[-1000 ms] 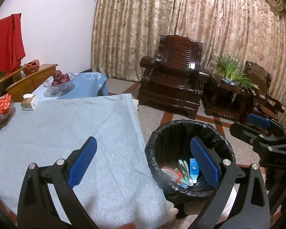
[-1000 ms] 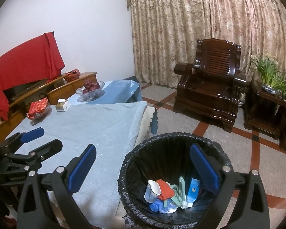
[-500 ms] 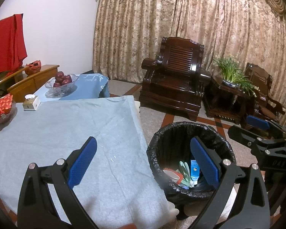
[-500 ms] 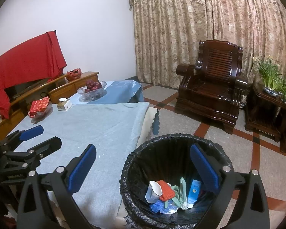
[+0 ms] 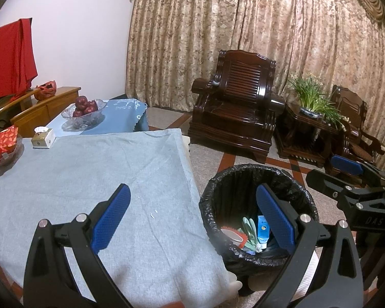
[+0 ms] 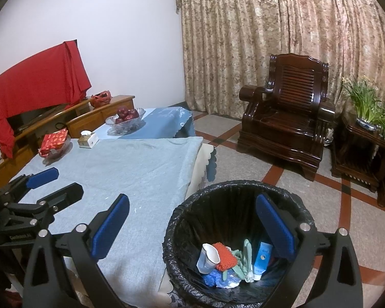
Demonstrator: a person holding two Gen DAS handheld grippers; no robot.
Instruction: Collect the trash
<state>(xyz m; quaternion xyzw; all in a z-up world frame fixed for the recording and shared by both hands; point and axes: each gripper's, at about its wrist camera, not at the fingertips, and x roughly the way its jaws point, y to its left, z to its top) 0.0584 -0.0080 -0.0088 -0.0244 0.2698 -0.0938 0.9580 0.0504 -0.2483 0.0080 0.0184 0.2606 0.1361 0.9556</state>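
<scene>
Both grippers — left gripper (image 5: 192,215), right gripper (image 6: 192,224) — hover empty with fingers spread; the trash (image 6: 228,261) lies inside the bin (image 6: 187,220) beside the counter (image 5: 89,174), seemingly collected

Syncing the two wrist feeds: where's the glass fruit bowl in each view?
Left wrist: glass fruit bowl sits upper left, on the blue-clothed side table, behind the tissue box.
Right wrist: the bowl sits left of centre, mid-height, on the same side table.
Shared landmark: the black-lined trash bin, lower right of centre in both.
</scene>
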